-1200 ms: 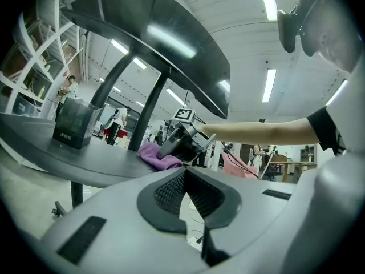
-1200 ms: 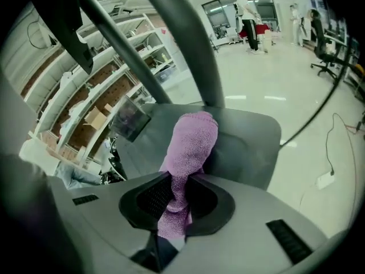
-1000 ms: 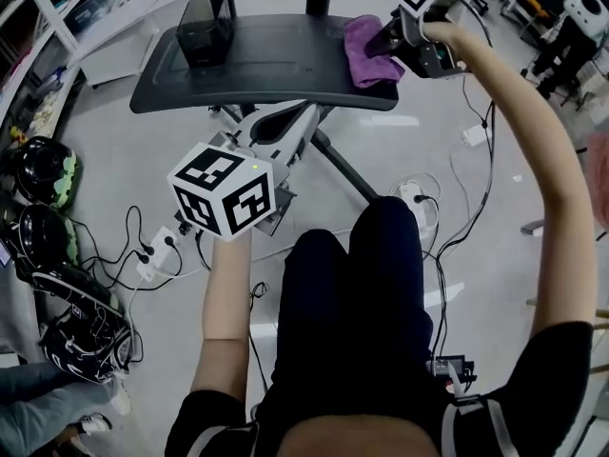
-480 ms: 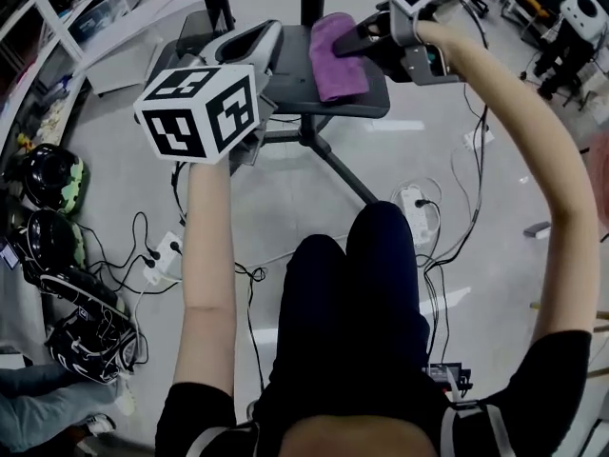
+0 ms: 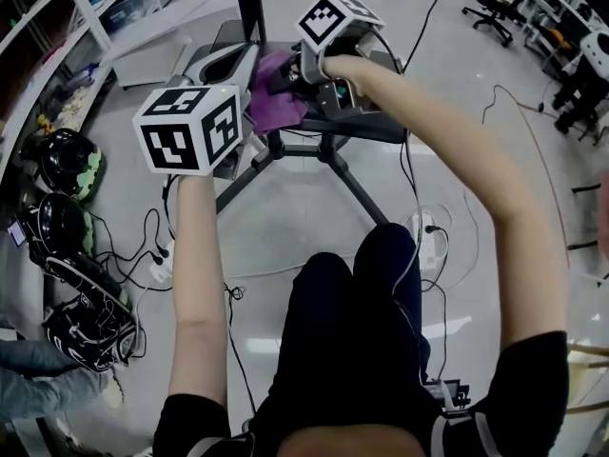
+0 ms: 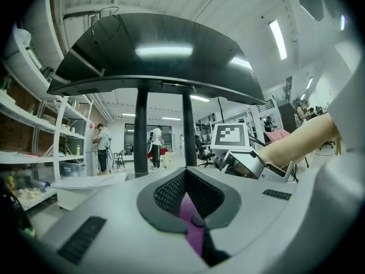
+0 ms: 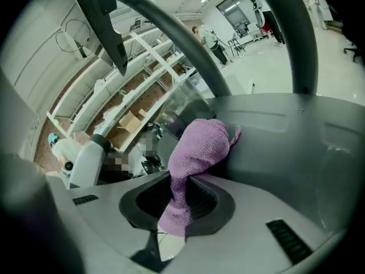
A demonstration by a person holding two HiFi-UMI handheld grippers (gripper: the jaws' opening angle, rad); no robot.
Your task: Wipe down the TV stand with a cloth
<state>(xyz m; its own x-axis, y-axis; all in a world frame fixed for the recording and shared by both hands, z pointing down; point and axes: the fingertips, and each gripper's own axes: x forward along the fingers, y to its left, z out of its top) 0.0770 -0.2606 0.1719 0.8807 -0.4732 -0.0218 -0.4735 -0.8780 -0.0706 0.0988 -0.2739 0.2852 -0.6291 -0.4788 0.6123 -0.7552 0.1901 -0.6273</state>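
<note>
Purple cloth point(image 7: 197, 153) is pinched tight in the jaws of the right gripper point(image 7: 179, 201), its free end bunched against the grey shelf of the TV stand point(image 7: 285, 147), near the shelf's left end. The left gripper point(image 6: 191, 207) hovers just beside it over that same end, jaws drawn together, a thin purple sliver showing in the slit between them.

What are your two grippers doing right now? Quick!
Left gripper: jaws together, holding nothing.
Right gripper: jaws closed on the purple cloth.
</note>
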